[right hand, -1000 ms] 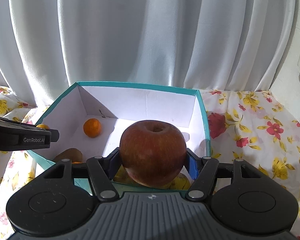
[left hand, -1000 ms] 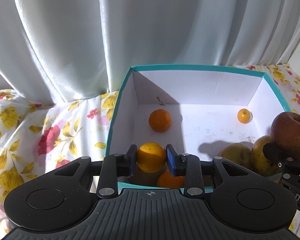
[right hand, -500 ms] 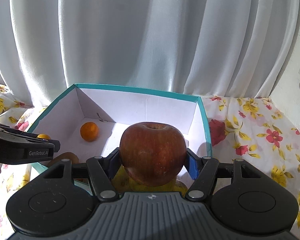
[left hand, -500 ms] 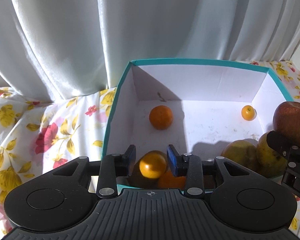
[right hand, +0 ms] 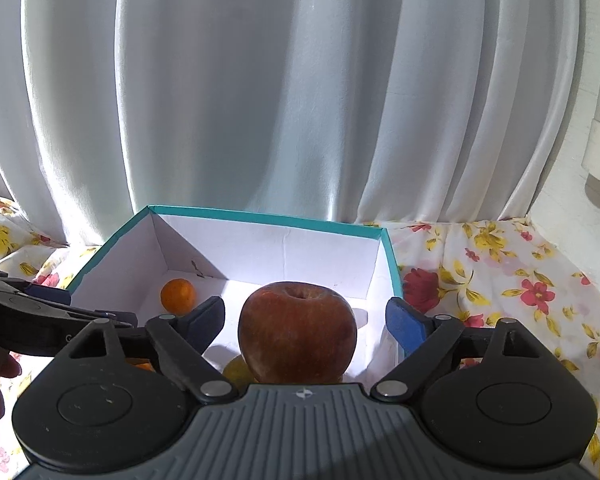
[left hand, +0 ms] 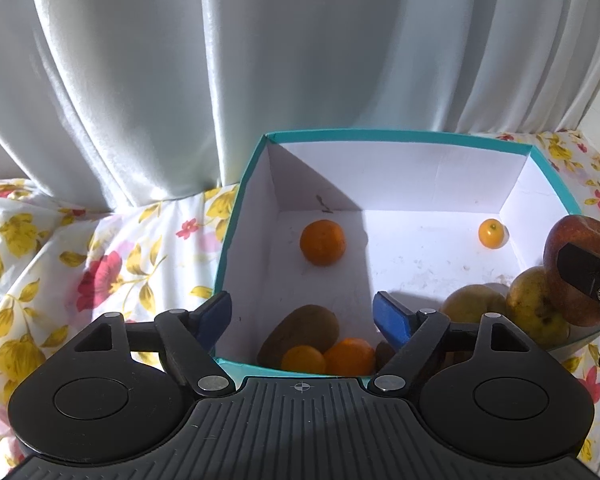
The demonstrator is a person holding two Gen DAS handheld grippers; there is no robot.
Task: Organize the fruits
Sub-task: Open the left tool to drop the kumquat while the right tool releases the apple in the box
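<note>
A teal box [left hand: 236, 248] with white inside holds the fruit. My left gripper [left hand: 302, 318] is open and empty above its near left corner. Below it lie a small orange [left hand: 303, 360], a second orange [left hand: 350, 356] and a brown kiwi [left hand: 300, 332]. Another orange [left hand: 323, 242] and a tiny orange fruit [left hand: 492, 233] lie further back. My right gripper [right hand: 305, 320] is open around a red apple [right hand: 298, 330], its pads apart from it. The apple rests on yellow-green fruits [left hand: 538, 308] in the near right corner. The box also shows in the right wrist view [right hand: 392, 264].
The box stands on a flower-print cloth [left hand: 80, 264] that spreads to both sides [right hand: 512, 280]. White curtains [left hand: 260, 60] hang right behind the box. A white wall [right hand: 580, 220] stands at the far right.
My left gripper opened wide and dropped the small orange into the box's near left corner. My right gripper opened and let go of the apple onto the yellow-green fruits.
</note>
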